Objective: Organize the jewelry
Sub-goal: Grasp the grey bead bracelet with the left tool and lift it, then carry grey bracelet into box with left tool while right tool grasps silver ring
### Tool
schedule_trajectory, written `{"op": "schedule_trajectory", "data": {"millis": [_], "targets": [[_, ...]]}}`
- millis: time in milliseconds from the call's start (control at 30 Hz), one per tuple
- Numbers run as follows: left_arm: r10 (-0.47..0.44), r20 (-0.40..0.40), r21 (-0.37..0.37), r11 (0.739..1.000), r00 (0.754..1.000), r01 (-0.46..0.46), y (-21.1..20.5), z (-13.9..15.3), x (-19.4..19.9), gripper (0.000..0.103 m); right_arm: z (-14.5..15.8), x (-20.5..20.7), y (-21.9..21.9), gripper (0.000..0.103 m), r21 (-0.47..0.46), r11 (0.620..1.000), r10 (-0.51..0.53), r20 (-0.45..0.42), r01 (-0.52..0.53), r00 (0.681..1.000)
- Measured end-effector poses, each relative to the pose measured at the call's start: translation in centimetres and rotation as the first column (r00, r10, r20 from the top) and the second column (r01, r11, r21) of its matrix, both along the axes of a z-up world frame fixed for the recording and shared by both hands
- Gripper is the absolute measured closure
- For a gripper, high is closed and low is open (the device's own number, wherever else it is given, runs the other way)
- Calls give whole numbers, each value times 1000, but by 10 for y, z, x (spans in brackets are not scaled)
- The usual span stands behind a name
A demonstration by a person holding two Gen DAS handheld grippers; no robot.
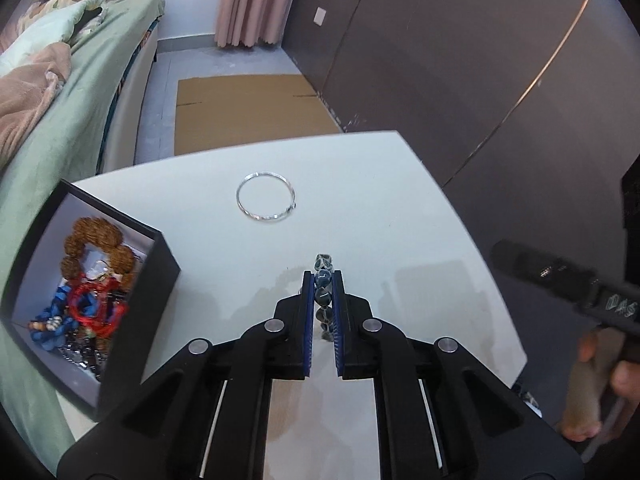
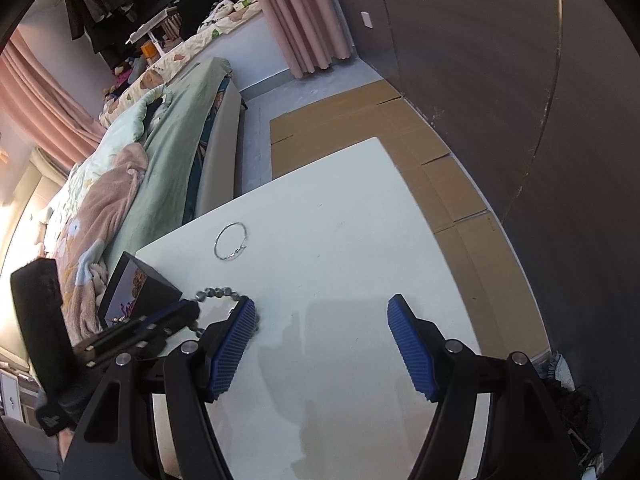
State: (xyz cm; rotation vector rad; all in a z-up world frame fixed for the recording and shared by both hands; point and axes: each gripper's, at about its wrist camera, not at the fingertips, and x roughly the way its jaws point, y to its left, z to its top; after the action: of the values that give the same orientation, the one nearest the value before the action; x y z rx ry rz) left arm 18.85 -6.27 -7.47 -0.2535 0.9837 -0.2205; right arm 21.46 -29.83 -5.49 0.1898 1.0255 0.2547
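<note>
My left gripper (image 1: 323, 276) is shut on a dark blue-grey bead bracelet (image 1: 323, 292) just above the white table (image 1: 360, 208). The bracelet also shows in the right wrist view (image 2: 218, 292), held by the left gripper (image 2: 192, 308). A thin silver bangle (image 1: 266, 197) lies flat farther back on the table; it also shows in the right wrist view (image 2: 231, 246). An open black box (image 1: 132, 280) at the table's left edge holds brown, red and blue bead jewelry (image 1: 94, 276). My right gripper (image 2: 322, 312) is open and empty over the table.
A bed with green and pink bedding (image 1: 48, 112) runs along the left of the table. Flattened cardboard (image 1: 248, 108) lies on the floor behind it. A dark wall panel (image 1: 480, 60) stands to the right. The box also shows in the right wrist view (image 2: 136, 288).
</note>
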Motion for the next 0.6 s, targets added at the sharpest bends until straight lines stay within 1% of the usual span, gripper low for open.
{"op": "schedule_trajectory", "data": {"millis": [67, 133, 267, 333, 467, 533, 600], "targets": [[8, 12, -23, 1000, 1000, -8, 6, 7, -2, 94, -1, -1, 5, 37, 1, 1000, 14, -4, -14, 1000], [16, 25, -37, 999, 1000, -15, 11, 13, -5, 94, -4, -1, 11, 42, 15, 999, 32, -12, -32, 999], [31, 50, -68, 997, 998, -28, 23, 27, -9, 94, -9, 2, 26, 45, 20, 998, 67, -26, -67, 997], [39, 60, -80, 996, 997, -34, 29, 32, -11, 94, -16, 5, 35, 52, 19, 997, 81, -48, -80, 996], [62, 75, -98, 994, 995, -55, 42, 39, -11, 94, -29, 11, 59, 58, -6, 993, 115, -81, -116, 990], [74, 79, -107, 992, 994, -65, 49, 41, -12, 94, -33, 12, 72, 63, -16, 990, 137, -91, -139, 986], [87, 83, -114, 990, 993, -77, 56, 43, -14, 94, -36, 13, 85, 65, -34, 987, 154, -96, -158, 983]]}}
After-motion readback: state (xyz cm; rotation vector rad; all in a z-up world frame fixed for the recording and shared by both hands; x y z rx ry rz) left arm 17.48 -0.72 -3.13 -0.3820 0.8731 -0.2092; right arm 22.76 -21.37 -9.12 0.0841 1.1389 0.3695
